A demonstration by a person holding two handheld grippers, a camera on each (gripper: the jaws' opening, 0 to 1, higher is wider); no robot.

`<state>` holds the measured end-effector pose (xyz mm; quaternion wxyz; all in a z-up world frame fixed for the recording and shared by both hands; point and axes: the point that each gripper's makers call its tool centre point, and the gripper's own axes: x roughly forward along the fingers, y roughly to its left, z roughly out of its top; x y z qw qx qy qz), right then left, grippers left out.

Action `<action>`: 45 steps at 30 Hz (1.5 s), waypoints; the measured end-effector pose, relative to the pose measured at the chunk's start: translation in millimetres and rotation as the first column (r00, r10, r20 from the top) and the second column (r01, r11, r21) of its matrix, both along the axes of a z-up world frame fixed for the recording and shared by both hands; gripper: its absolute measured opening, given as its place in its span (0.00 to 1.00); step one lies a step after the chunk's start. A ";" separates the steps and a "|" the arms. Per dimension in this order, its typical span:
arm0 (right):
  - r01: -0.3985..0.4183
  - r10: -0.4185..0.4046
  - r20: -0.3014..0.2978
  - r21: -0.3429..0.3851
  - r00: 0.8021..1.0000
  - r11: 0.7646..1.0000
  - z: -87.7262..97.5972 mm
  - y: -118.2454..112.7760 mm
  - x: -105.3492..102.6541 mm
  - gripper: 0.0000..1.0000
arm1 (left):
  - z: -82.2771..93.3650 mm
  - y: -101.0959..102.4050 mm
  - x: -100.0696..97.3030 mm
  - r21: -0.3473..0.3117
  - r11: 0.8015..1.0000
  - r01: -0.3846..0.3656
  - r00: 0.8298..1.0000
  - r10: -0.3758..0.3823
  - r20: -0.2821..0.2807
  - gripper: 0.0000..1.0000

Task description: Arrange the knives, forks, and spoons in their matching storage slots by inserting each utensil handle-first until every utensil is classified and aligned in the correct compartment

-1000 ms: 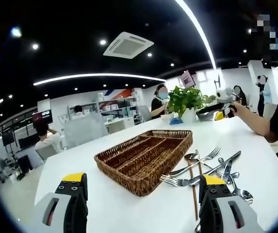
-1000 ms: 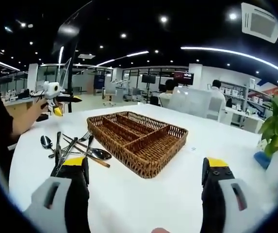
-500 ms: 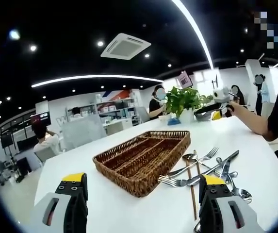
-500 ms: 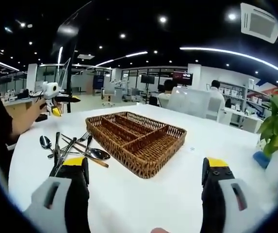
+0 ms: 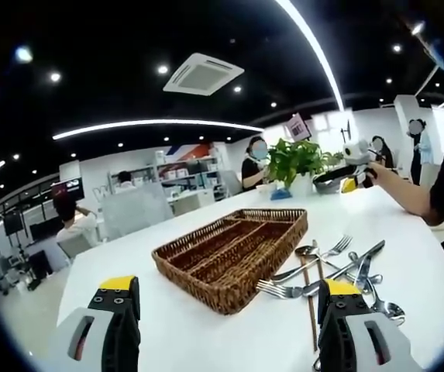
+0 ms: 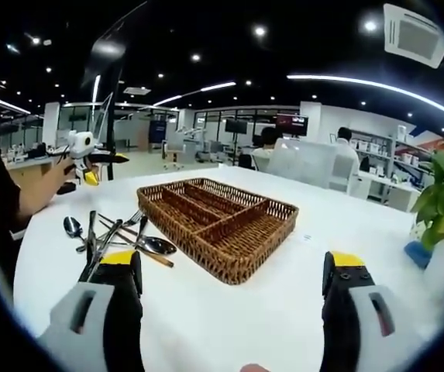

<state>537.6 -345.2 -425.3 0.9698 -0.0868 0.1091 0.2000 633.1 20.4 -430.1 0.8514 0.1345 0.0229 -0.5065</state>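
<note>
My left gripper (image 5: pixel 227 310) hangs over the near edge of the white table (image 5: pixel 191 333). Its two jaws are wide apart and hold nothing. My right gripper (image 6: pixel 233 294) hangs over the table too, from the other side, and its jaws are also wide apart with nothing between them.

In the left gripper view I see the brown wicker tray (image 5: pixel 232 252) near the middle of the table. It has long slots inside, split by woven walls. I can see no knife, fork or spoon in the slots. In the right gripper view the same tray sits in the middle of the table, in front of my jaws.

The pile of forks, spoons and knives (image 5: pixel 330 267) lies flat on the table just beside the tray, toward the table edge where the person stands. They cross over each other. One fork (image 5: pixel 280 290) lies with its prongs close to the tray's near corner. One piece has a brown handle (image 5: pixel 311 306). In the right gripper view the pile lies left of the tray.

A green plant in a white pot (image 5: pixel 297 164) stands at the far edge of the table in the left gripper view.
</note>
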 end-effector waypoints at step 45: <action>-0.007 0.007 0.006 -0.016 1.000 1.000 1.5 1.9 -0.1 0.99 | -63.7 -49.7 -66.4 0.234 0.907 0.351 0.936 -0.339 -0.092 0.88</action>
